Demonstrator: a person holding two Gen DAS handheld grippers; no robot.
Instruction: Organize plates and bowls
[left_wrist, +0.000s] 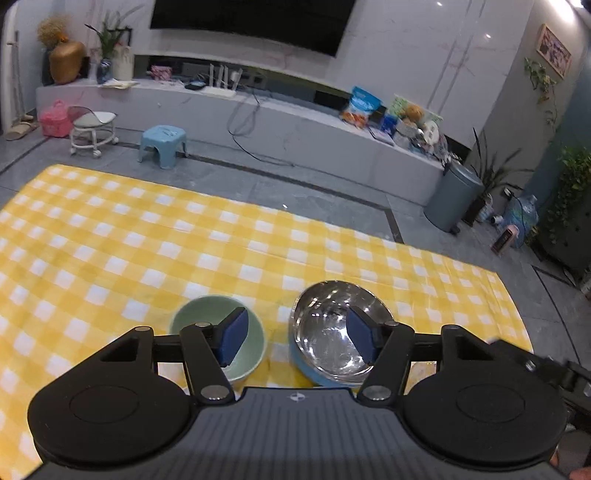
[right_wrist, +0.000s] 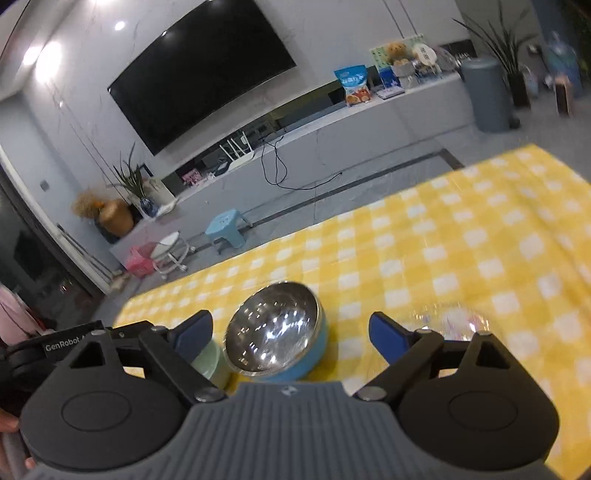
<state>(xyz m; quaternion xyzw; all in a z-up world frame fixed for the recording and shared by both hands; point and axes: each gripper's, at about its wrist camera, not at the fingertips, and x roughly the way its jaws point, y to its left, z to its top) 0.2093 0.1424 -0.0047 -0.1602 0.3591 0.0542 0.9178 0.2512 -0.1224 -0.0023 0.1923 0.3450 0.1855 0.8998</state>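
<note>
A pale green bowl (left_wrist: 192, 321) and a steel bowl with a blue outer shell (left_wrist: 325, 332) stand side by side on the yellow checked cloth (left_wrist: 147, 240). My left gripper (left_wrist: 297, 339) hovers over them, open, one pad above each bowl and only cloth in the gap. In the right wrist view the steel bowl (right_wrist: 273, 328) lies between the spread fingers of my right gripper (right_wrist: 291, 334), which is open and touches nothing. The green bowl (right_wrist: 210, 363) peeks out behind its left finger. A blurred clear glass dish (right_wrist: 447, 317) sits just right of it.
The cloth's far edge (left_wrist: 258, 206) drops to a grey tiled floor. Beyond it are a blue stool (left_wrist: 162, 142), a white wheeled stool (left_wrist: 92, 129), a long low cabinet (left_wrist: 295, 122) and a grey bin (left_wrist: 452, 195). The left gripper's body (right_wrist: 62, 347) shows at the right view's left edge.
</note>
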